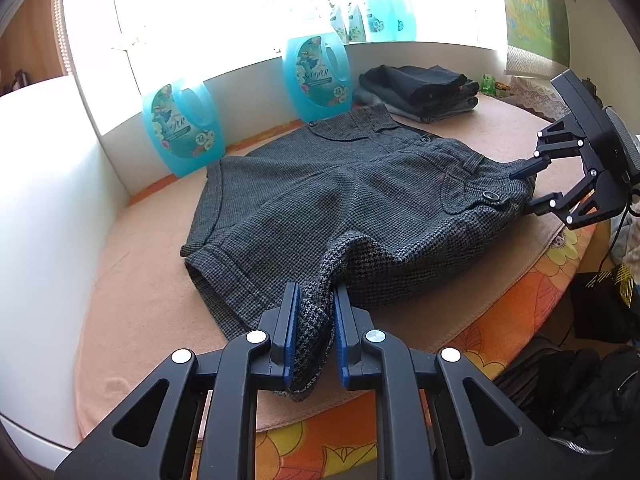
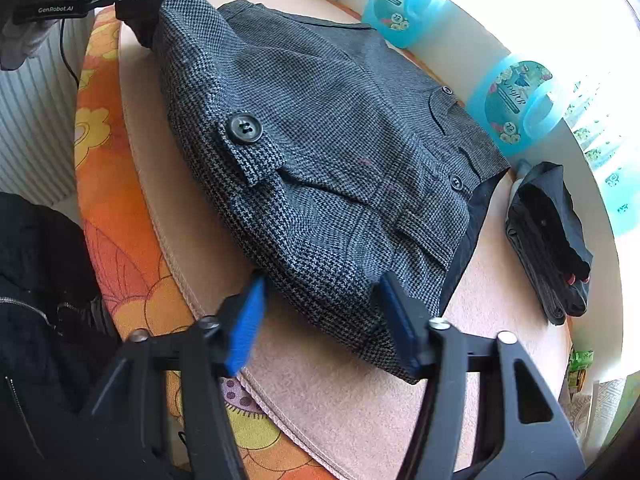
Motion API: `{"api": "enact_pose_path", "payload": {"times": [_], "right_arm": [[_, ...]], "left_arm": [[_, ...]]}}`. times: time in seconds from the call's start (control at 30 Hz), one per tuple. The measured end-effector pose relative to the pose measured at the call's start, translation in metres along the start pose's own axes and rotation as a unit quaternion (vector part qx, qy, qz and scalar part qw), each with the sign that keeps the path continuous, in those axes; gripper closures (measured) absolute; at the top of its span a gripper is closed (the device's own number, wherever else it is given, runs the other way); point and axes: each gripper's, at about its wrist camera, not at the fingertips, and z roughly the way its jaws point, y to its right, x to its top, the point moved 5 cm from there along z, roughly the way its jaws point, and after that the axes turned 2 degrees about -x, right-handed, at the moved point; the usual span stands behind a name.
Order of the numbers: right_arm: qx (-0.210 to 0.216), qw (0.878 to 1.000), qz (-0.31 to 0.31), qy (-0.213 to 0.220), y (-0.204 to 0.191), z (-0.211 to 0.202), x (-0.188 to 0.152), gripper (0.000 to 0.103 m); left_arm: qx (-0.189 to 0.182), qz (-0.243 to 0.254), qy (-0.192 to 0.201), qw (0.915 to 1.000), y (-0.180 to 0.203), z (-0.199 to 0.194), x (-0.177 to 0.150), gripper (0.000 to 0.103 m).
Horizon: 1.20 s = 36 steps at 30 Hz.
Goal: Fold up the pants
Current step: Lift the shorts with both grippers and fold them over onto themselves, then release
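So the shorts (image 1: 360, 200) are lying flat-ish on the pink towel (image 1: 132, 320) on the table, waistband off to the right, leg hems to the left, long axis running left to right across in front of me. I'm holding the near leg's hem corner in my left gripper (image 1: 314, 308), fingers squeezed tight on a bunched wad of that houndstooth cloth, lifted a bit off the towel. My right gripper (image 2: 320, 304) is sitting at the near waistband corner with its fingers spread wide, one on each side of the fabric edge and not pinching anything yet. I reckon that's what the fold is hanging on: the cloth is lying straight ahead between those open fingers, so the right needs to close before both near corners can go over toward the far edge.

The left view is showing the whole garment and both hems, plus the right gripper at the waist end. The right view is showing the big button (image 2: 244, 128) and pocket flap up close, and how the waist corner is drooping near the towel's edge. Beyond that there's a folded dark pile (image 1: 420, 92) far right and blue bottles (image 1: 184, 128) along the far wall.
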Motion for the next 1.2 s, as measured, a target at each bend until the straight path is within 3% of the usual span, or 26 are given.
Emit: {"api": "enact_pose_path", "payload": {"times": [0.27,0.5,0.6,0.77,0.83,0.9,1.1,1.2], "right_arm": [[-0.049,0.995,0.069,0.061,0.048,-0.027,0.05,0.081],[-0.089,0.988,0.1,0.081,0.087,-0.015,0.098,0.085],[-0.095,0.985,0.112,0.087,0.1,-0.005,0.118,0.086],[-0.106,0.982,0.125,0.091,0.122,0.012,0.143,0.086],[-0.108,0.981,0.133,0.094,0.132,0.017,0.15,0.086],[-0.114,0.98,0.135,0.095,0.142,0.021,0.157,0.086],[-0.133,0.977,0.143,0.089,0.178,0.041,0.18,0.086],[-0.128,0.976,0.156,0.081,0.199,0.059,0.189,0.086]], "left_arm": [[0.012,-0.033,0.049,0.9982,-0.033,0.001,0.035,0.089],[0.029,-0.088,0.094,0.9913,-0.075,0.027,0.076,0.089],[0.04,-0.132,0.105,0.9848,-0.095,0.044,0.089,0.089],[0.036,-0.226,0.135,0.9641,-0.127,0.065,0.107,0.09],[0.031,-0.243,0.14,0.9594,-0.136,0.074,0.115,0.09],[0.034,-0.245,0.132,0.9598,-0.142,0.087,0.123,0.09],[0.031,-0.212,0.101,0.9716,-0.151,0.125,0.156,0.091],[0.048,-0.187,0.09,0.9771,-0.159,0.141,0.179,0.091]]}}
